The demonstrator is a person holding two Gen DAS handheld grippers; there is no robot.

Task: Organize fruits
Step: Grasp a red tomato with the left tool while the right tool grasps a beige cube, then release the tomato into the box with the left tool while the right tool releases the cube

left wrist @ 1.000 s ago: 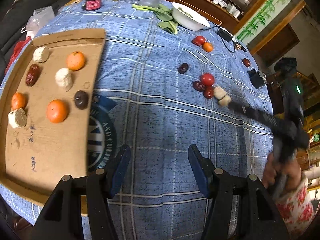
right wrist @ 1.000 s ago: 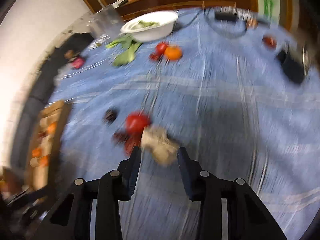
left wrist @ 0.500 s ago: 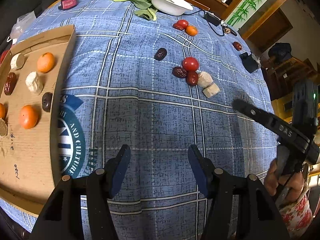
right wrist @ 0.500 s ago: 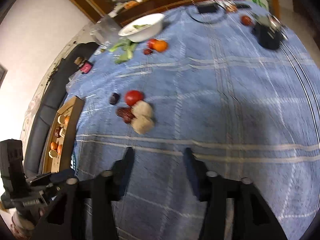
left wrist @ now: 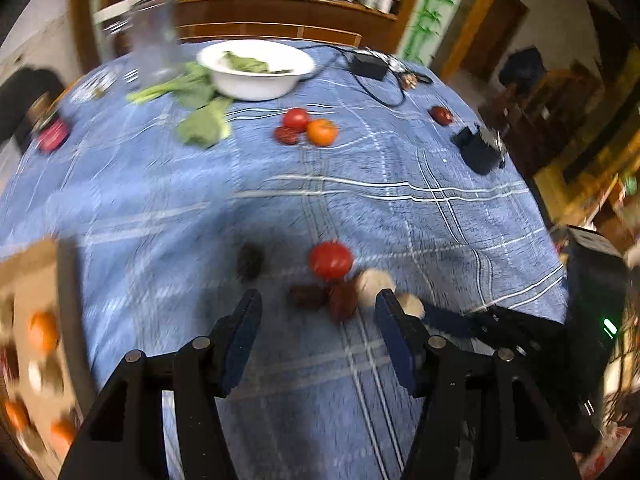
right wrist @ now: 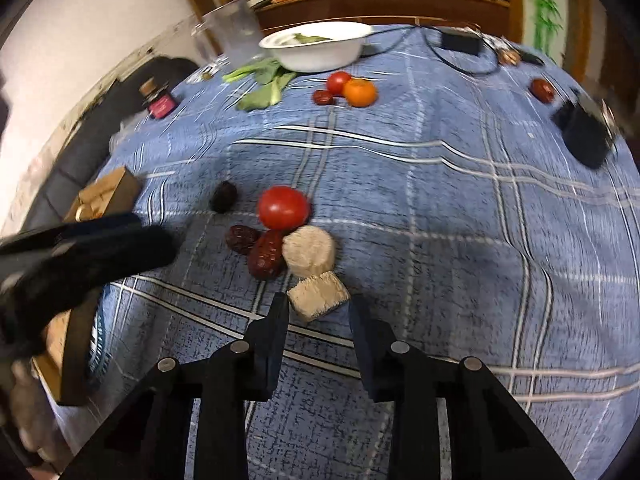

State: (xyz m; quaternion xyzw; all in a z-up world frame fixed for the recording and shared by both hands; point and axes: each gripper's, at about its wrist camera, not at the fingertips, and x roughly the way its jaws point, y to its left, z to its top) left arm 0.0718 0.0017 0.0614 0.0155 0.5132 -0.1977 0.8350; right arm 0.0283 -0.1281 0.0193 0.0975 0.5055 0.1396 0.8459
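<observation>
Both grippers have swung in toward the fruit cluster since half a second ago. The right gripper, jaws apart and empty, now has the pale cut block just ahead of its fingertips, beside the round pale piece, dates and tomato. The left gripper hangs spread wide, holding nothing, near the same cluster on the blue cloth.

no text, label or number can be read in either view; both are too blurred.
</observation>
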